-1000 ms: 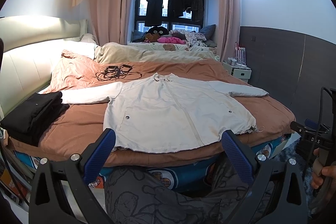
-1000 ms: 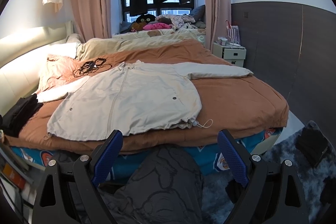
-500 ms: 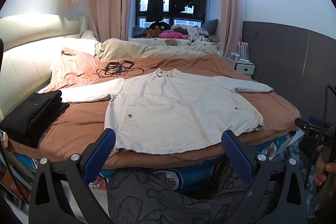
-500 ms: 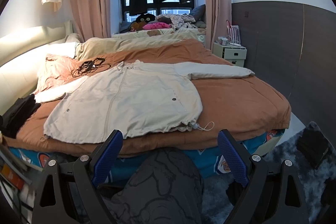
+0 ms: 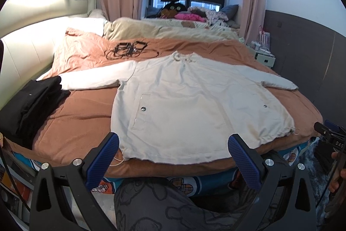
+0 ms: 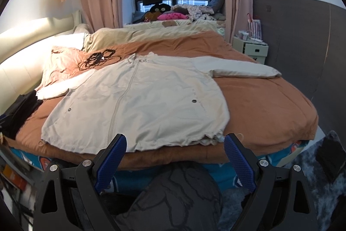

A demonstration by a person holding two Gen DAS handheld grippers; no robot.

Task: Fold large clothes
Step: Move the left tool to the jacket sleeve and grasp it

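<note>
left gripper (image 5: 173,145) and right gripper (image 6: 175,145) both spread wide, empty; their pads hide parts of the cream jacket (image 5: 194,105) hem.

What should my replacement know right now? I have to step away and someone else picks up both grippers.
Left hand-held gripper: open, empty, just short of the jacket's hem.
Right hand-held gripper: open, empty, at the hem near the bed's edge.
Cream jacket: lies flat, front up, on the brown bedspread, both sleeves spread out to the sides.
Folded black clothes sit at the left edge of the bed; a tangle of black cables lies beyond the collar.
Done: jacket laid out. Left: every fold; probably start with the sleeves.
</note>
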